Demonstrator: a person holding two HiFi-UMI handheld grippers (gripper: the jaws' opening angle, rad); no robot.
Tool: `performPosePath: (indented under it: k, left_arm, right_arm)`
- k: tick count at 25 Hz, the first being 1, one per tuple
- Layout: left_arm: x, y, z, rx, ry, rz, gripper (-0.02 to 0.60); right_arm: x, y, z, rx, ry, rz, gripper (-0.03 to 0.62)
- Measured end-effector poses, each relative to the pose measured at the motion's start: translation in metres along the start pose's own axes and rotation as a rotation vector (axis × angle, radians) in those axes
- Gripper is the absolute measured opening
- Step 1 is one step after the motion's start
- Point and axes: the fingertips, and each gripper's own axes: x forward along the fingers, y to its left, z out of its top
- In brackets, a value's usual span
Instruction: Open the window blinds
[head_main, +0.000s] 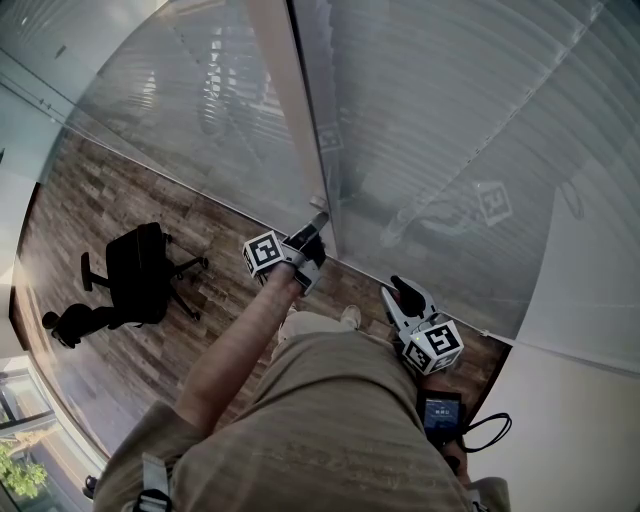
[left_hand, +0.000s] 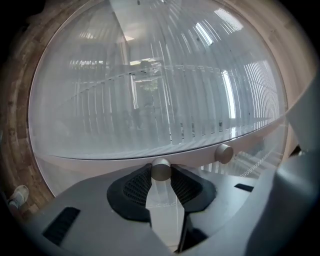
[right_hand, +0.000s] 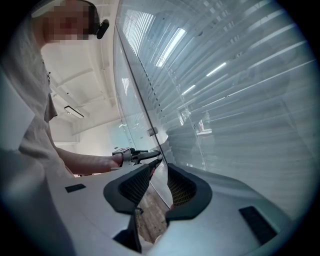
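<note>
As ribbed jaws clamp it, the metal knob is round.

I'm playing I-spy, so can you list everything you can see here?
glass wall: one, clear, ahead
blinds: one set, pale grey, behind the glass wall
floor: one, brown wood, below
chair: one, black, on the floor at left
wand: one, clear with silver tip, in the left claw
knob: one, silver, right of the wand
screen device: one, black, by the right claw
left claw: one, grey, shut on the wand
right claw: one, grey, open, empty
</note>
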Motion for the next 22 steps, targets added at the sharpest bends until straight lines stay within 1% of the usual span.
performPosePath:
  k: [3,8,11,13,14,16,20,22]
  left_arm:
    - [0.0002,-0.0004,-0.0002,-0.048,-0.002,-0.018,0.133]
    - [-0.0001,0.0006,0.0021,-0.171,-0.021,-0.056,0.133]
    - [-0.0003,0.0019,-0.0004,-0.208,-0.023,-0.073,0.133]
    - [-0.0004,0.0014,-0.0012,-0.21,-0.02,-0.087,0.133]
    - [-0.0003,0.0007,-0.0006,-0.192,-0.017,-0.088,0.133]
    - [-0.0001,-0.0016,0.0024,-0.123,-0.014,-0.077,0.133]
    - [-0.0002,-0.0075,0.0021,0.066,0.003,-0.037,0.14]
    - [-0.0024,-0.0055,-0.0034,0.178,0.038,0.011,0.186]
  right_arm:
    - [0.0002,-0.0003,-0.0002,0.0,0.0,0.0,0.119]
    - [0.0019,-0.0002,0.001,0.001,0.003,0.0,0.119]
    - [0.0004,-0.0006,-0.0014,0.002,0.002,0.001,0.118]
    - [0.0,-0.0003,-0.0024,0.003,0.003,0.002,0.119]
    - [0.0004,0.0,-0.0021,0.003,0.003,0.003,0.118]
    - [0.0022,0.0007,0.0,0.004,0.005,0.004,0.119]
    - [0.0029,0.0006,0.001,0.006,0.005,0.002,0.119]
    - [0.0021,-0.0006,0.0003,0.007,0.004,0.0,0.118]
